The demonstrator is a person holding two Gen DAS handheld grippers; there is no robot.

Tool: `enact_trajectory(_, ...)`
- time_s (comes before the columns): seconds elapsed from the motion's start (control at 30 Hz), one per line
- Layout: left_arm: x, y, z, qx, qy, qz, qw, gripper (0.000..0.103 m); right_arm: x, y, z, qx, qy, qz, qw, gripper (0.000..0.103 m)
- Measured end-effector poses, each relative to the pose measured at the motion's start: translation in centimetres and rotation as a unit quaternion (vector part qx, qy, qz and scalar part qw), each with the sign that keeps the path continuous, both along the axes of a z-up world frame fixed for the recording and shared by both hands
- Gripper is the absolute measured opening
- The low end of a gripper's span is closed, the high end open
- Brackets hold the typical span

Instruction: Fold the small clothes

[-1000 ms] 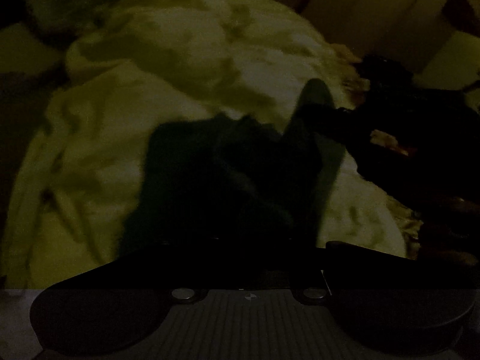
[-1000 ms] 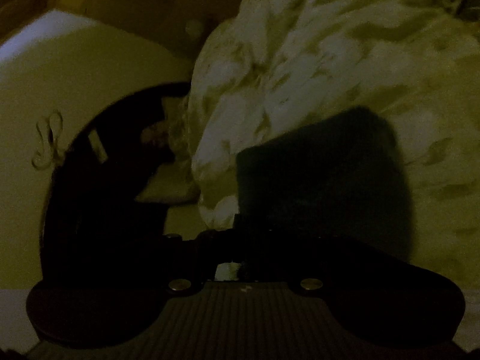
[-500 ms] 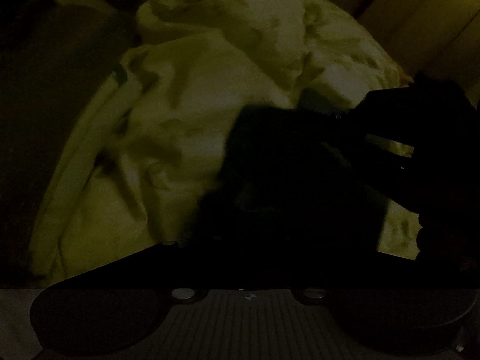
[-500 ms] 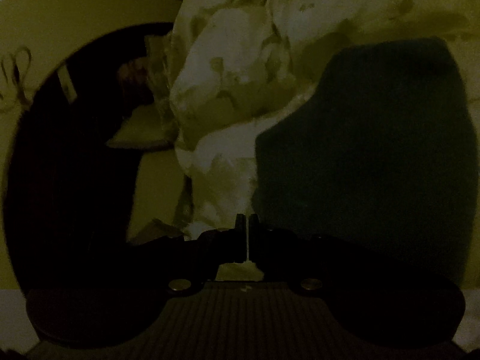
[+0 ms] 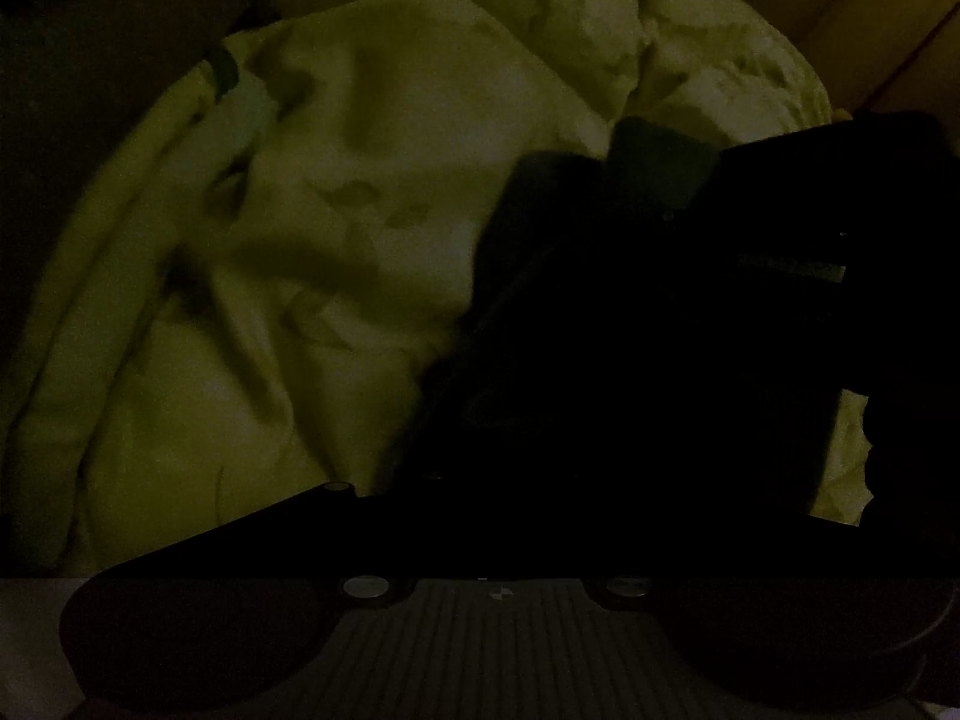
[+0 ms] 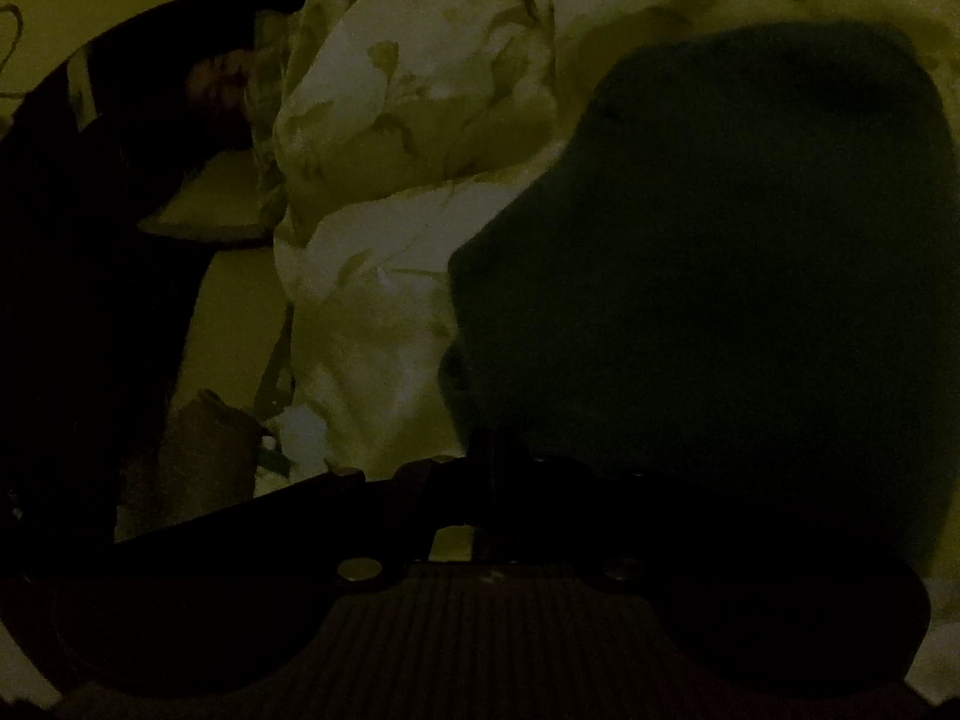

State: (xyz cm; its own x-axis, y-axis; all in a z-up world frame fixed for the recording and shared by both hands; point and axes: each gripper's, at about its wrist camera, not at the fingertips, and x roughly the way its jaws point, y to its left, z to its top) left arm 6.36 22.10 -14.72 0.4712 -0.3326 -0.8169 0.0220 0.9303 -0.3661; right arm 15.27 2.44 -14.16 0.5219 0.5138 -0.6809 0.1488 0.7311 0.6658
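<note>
Though the light is very poor, the dark knit garment (image 6: pixel 720 276) reads as light, soft and limp: it will sag and crease wherever it is left unsupported, and its ribbed weave should give the pads fair purchase. It lies spread over the pale floral duvet (image 6: pixel 408 138), just ahead of and to the right of the right gripper (image 6: pixel 480 468). A hem or corner looks the best place to take hold, since a pinch in the middle would only bunch it.

The right gripper is pitched downward, its jaws fully closed; the garment's near edge runs right up to them, but whether cloth is pinched there is lost in shadow.

From the left wrist view the same garment fills the space ahead of the left gripper (image 5: pixel 540 468), which also tilts down toward the duvet (image 5: pixel 360 240). Its jaws have just been opening slightly and stand partly apart; whether they hold fabric cannot be told. The other tool's dark body (image 5: pixel 888 276) sits close on its right.
</note>
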Motion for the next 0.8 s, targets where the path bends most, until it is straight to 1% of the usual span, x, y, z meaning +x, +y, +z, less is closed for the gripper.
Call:
enact_trajectory(0.1,0.1,0.0,0.1,0.003,0.002,-0.004,1.0,0.082,0.1,0.2,0.2,0.0,0.002,0.001,1.0,0.006)
enact_trajectory(0.17,0.1,-0.1,0.3,0.006,0.004,-0.006,1.0,0.086,0.0,0.1,0.4,0.008,0.0,0.001,1.0,0.019)
enact_trajectory(0.2,0.2,-0.1,0.4,0.007,0.005,-0.008,0.9999,0.09,0.1,0.2,0.7,0.01,-0.001,0.003,1.0,0.023)
enact_trajectory(0.27,0.2,-0.1,0.7,0.011,0.004,-0.011,0.9999,0.097,0.0,0.5,1.3,0.004,-0.01,0.009,1.0,0.038)
enact_trajectory(0.3,0.2,-0.1,1.0,0.014,0.003,-0.013,0.9998,0.103,-0.2,0.6,1.7,-0.004,-0.016,0.013,1.0,0.042)
enact_trajectory(0.37,0.1,-0.1,1.7,0.022,-0.002,-0.019,0.9996,0.103,-0.7,0.8,3.0,-0.03,-0.034,0.019,0.999,0.053)
enact_trajectory(0.4,0.1,-0.1,2.1,0.028,-0.005,-0.022,0.9994,0.103,-0.9,0.8,3.5,-0.042,-0.043,0.018,0.998,0.055)
enact_trajectory(0.47,0.0,0.0,2.7,0.039,-0.007,-0.026,0.9989,0.103,-1.8,0.5,4.6,-0.06,-0.06,0.017,0.996,0.062)
enact_trajectory(0.53,-0.1,0.1,3.3,0.048,-0.004,-0.024,0.9986,0.103,-2.7,-0.2,5.4,-0.07,-0.069,0.014,0.995,0.066)
enact_trajectory(0.63,-0.4,0.8,4.0,0.053,0.001,-0.005,0.9986,0.103,-4.0,-1.8,6.2,-0.08,-0.071,0.002,0.994,0.068)
enact_trajectory(0.67,-0.5,1.0,4.3,0.049,-0.001,0.0,0.9988,0.103,-4.4,-2.6,6.3,-0.082,-0.069,-0.007,0.994,0.07)
enact_trajectory(0.8,-1.2,1.4,5.4,0.036,-0.01,0.007,0.9993,0.103,-6.2,-6.0,6.2,-0.076,-0.064,-0.048,0.994,0.071)
